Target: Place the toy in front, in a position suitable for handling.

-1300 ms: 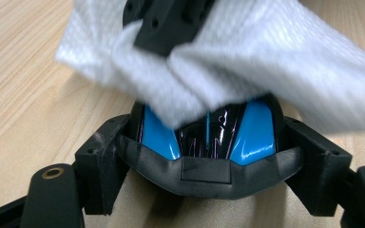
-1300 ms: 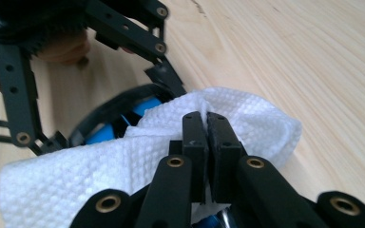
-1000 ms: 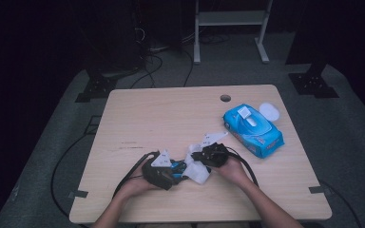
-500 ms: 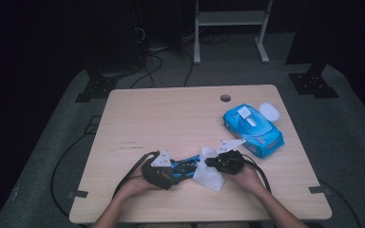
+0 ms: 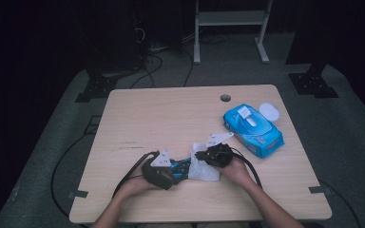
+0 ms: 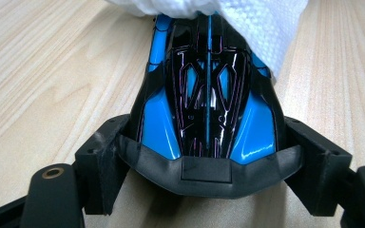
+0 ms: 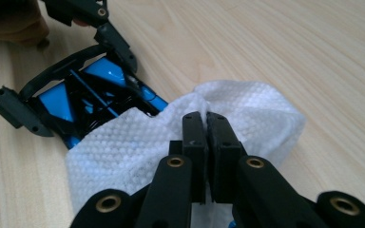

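Note:
A glossy blue and black toy car (image 6: 208, 95) lies on the wooden table, and my left gripper (image 6: 209, 156) is shut on its wide rear end, one jaw against each side. In the high view the left gripper (image 5: 164, 171) sits near the front edge with the car (image 5: 183, 166) pointing right. A white wet wipe (image 7: 138, 142) is draped over the car's front. My right gripper (image 7: 204, 121) is shut on a fold of the wipe (image 5: 204, 168), its jaws pressed together. The right gripper (image 5: 209, 156) is just right of the car (image 7: 83, 97).
A blue pack of wet wipes (image 5: 253, 129) lies at the right of the table (image 5: 161, 118), with a white round lid (image 5: 269, 112) behind it. A cable hole (image 5: 225, 98) is near the far edge. Cables trail from both grippers. Stands and wires lie on the floor beyond.
The right gripper with the wipe slid right along the car and has come back left, closer to the left gripper. The left gripper and car stayed in place.

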